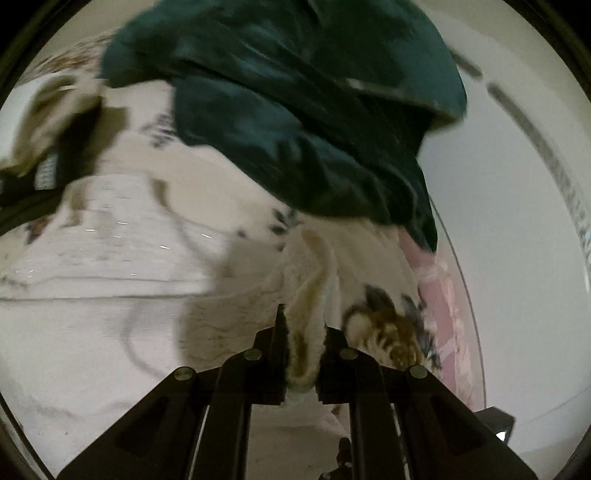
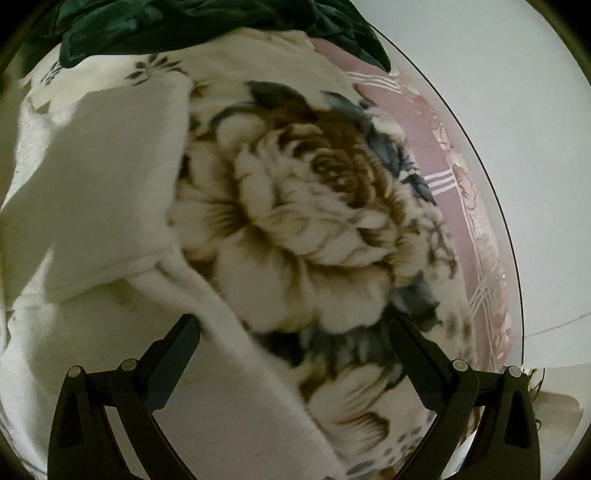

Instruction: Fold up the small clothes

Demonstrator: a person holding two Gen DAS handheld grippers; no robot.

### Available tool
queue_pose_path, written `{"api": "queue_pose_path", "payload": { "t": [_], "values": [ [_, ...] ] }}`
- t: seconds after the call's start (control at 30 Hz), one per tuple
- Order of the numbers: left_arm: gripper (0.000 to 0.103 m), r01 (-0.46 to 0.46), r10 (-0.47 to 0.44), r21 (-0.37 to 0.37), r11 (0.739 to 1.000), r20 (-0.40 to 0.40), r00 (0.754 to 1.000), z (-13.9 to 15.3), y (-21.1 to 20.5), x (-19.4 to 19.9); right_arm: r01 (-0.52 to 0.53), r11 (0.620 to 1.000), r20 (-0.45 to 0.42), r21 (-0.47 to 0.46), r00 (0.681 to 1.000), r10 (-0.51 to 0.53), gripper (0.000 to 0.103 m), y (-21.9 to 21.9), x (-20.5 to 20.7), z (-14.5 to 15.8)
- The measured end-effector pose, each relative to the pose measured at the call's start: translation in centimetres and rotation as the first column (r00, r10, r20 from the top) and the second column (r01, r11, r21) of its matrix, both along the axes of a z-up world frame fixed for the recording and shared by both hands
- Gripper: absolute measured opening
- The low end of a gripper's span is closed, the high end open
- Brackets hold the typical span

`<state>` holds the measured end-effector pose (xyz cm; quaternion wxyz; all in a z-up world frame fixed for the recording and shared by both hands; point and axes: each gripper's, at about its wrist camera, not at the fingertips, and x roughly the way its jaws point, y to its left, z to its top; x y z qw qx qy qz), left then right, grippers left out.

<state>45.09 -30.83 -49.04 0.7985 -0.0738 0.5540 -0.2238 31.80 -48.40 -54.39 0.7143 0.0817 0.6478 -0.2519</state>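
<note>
A cream fleece cloth with a large brown and grey flower print [image 2: 295,206] lies spread over the surface. My left gripper [image 1: 304,354] is shut on a bunched fold of this cloth [image 1: 314,314] near the bottom middle of the left wrist view. My right gripper [image 2: 295,339] is open, its two fingers wide apart just above the flower cloth, holding nothing. A plain white folded part [image 2: 110,192] lies to the left of the flower. The left wrist view is blurred by motion.
A dark green garment [image 1: 295,110] lies crumpled at the far side; it also shows along the top of the right wrist view [image 2: 184,26]. A pink patterned sheet [image 2: 454,162] covers the surface's right edge. A white floor [image 2: 517,110] lies beyond it.
</note>
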Motion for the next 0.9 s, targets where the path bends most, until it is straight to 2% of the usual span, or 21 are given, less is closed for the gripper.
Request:
{"api": "queue_pose_path", "payload": {
  "t": [0.07,0.13,0.17,0.2,0.23,0.3,0.33,0.4,0.47,0.5,0.53,0.57,0.63,0.67,0.7,0.8,0.9],
  "values": [
    [0.017,0.036,-0.036,0.007,0.999,-0.025,0.999,-0.6,-0.5,0.1,0.001,0.998,0.025,0.061,1.0,-0.003,0.103,-0.7,-0.1,0.3],
    [0.044,0.053,-0.052,0.036,0.998,-0.026,0.998,-0.4,0.3,-0.2,0.008,0.989,0.079,0.145,0.997,-0.02,0.103,-1.4,-0.4,1.2],
    [0.052,0.038,-0.038,0.03,0.999,-0.013,0.999,0.2,1.9,-0.5,0.012,0.982,0.112,0.187,0.993,-0.033,0.103,-1.9,-0.5,2.1],
    [0.075,0.015,-0.015,0.034,0.999,-0.004,1.0,0.4,3.1,-0.4,0.013,0.978,0.133,0.209,0.99,-0.042,0.103,-2.2,-0.4,2.7],
    [0.092,-0.022,0.022,0.043,0.999,0.007,1.0,0.9,5.3,-0.4,0.014,0.97,0.165,0.242,0.985,-0.055,0.103,-2.5,-0.3,3.6],
    [0.095,-0.123,0.119,0.08,0.989,0.048,0.992,1.9,11.0,-0.7,0.01,0.949,0.217,0.316,0.973,-0.083,0.103,-3.1,0.4,4.8],
    [0.095,-0.187,0.179,0.121,0.975,0.075,0.981,2.4,14.3,-1.0,0.0,0.929,0.248,0.37,0.964,-0.099,0.103,-3.3,1.2,5.3],
    [0.095,-0.303,0.287,0.212,0.929,0.107,0.952,2.5,20.6,-1.3,-0.026,0.902,0.279,0.431,0.954,-0.106,0.103,-2.8,3.3,5.7],
    [0.095,-0.405,0.39,0.303,0.863,0.112,0.914,1.5,27.0,-1.7,-0.05,0.897,0.296,0.44,0.951,-0.092,0.103,-2.1,5.5,5.4],
    [0.095,-0.431,0.421,0.334,0.838,0.105,0.901,0.6,29.3,-1.7,-0.072,0.894,0.3,0.441,0.951,-0.071,0.103,-1.5,7.1,4.8],
    [0.095,-0.46,0.463,0.386,0.8,0.092,0.882,-0.7,32.2,-1.7,-0.086,0.895,0.293,0.437,0.955,-0.051,0.101,-1.3,8.4,4.1],
    [0.095,-0.48,0.493,0.416,0.772,0.082,0.866,-1.6,34.1,-1.7,-0.097,0.898,0.281,0.43,0.959,-0.031,0.096,-0.7,9.6,3.4],
    [0.095,-0.51,0.534,0.447,0.735,0.081,0.842,-3.0,37.1,-1.9,-0.138,0.897,0.234,0.42,0.971,0.04,0.06,0.2,12.0,1.4],
    [0.095,-0.519,0.546,0.458,0.722,0.083,0.833,-3.4,38.0,-1.9,-0.161,0.899,0.214,0.408,0.974,0.077,0.022,0.8,12.7,0.7],
    [0.095,-0.527,0.556,0.455,0.718,0.08,0.827,-3.7,38.6,-1.9,-0.18,0.917,0.201,0.357,0.973,0.112,0.008,1.6,13.2,0.5],
    [0.095,-0.55,0.59,0.416,0.724,0.039,0.806,-4.7,39.6,-1.7,-0.211,0.957,0.277,0.197,0.949,0.152,0.007,2.7,13.2,2.9],
    [0.095,-0.549,0.585,0.38,0.744,0.026,0.81,-5.2,38.8,-0.5,-0.142,0.98,0.306,0.142,0.948,0.092,0.006,1.5,12.6,4.7]
  ]
}}
